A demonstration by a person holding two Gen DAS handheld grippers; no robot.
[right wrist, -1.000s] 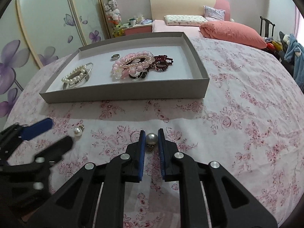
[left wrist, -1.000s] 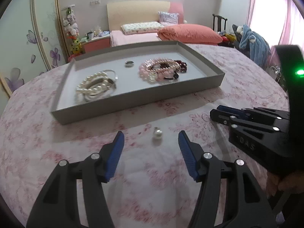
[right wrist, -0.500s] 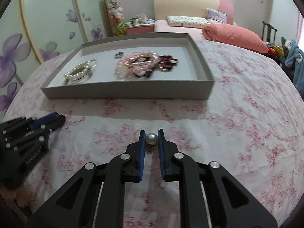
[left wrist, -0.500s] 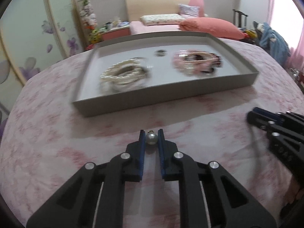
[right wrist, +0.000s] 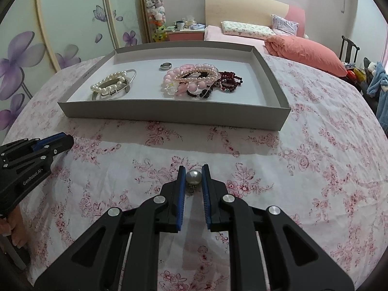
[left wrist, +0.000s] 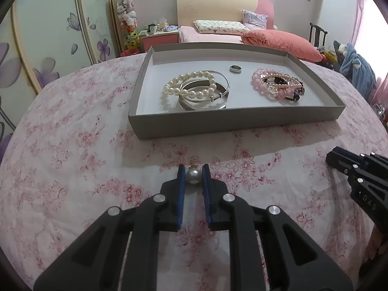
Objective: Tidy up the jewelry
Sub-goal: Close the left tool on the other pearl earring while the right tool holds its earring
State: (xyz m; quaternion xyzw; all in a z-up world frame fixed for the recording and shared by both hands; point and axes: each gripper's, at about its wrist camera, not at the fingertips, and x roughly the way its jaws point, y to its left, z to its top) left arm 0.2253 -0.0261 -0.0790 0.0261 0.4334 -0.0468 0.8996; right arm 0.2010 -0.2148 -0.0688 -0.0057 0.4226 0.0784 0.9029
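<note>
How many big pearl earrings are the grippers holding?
2. One pearl earring is pinched in the left hand-held gripper, the other pearl earring in the right hand-held gripper, both over the flowery cloth in front of the tray.

We see a pink floral tablecloth (left wrist: 72, 169) in front, a bed behind it with a cream headboard (right wrist: 245, 9), a floral pillow (left wrist: 219, 26) and a coral duvet (right wrist: 305, 54), a wardrobe with purple flower doors (right wrist: 60, 24), and stacked plush toys (left wrist: 126, 12).
</note>
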